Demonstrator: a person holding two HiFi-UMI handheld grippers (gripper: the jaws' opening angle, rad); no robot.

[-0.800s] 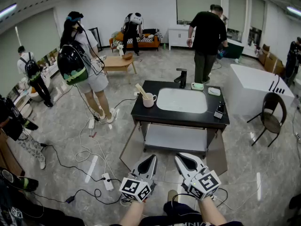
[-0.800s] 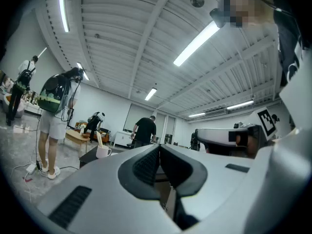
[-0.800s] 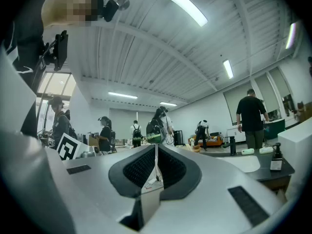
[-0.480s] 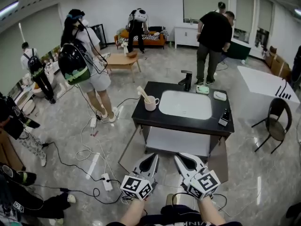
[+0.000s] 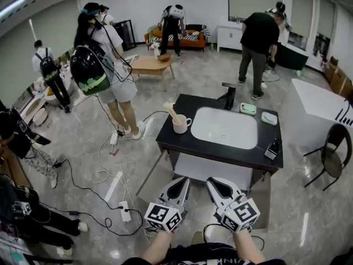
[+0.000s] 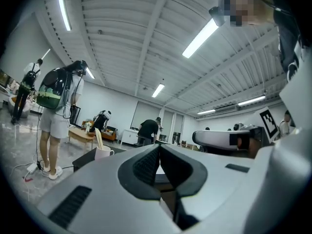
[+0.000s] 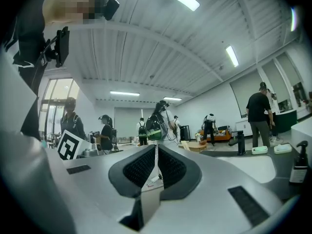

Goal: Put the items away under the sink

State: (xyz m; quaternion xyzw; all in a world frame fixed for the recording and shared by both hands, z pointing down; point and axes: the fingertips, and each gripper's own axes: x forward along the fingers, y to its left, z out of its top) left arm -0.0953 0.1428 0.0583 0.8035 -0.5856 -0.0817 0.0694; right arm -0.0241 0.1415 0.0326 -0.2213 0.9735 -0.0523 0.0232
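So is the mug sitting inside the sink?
No, the mug stands on the black countertop, beside the white basin, not in it.

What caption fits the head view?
Left gripper and right gripper, shut and empty, face the sink counter and cup.

The head view looks from above and behind the left gripper (image 5: 180,182) and right gripper (image 5: 213,182), steeply down and forward — the sink (image 5: 223,127) stands just ahead of their tips. Each gripper view rides low on its own gripper, close over the jaws, facing level along them. All three share the counter (image 5: 182,143) — cup (image 5: 180,123) left of the left jaws, faucet (image 5: 229,95) right of the right jaws.
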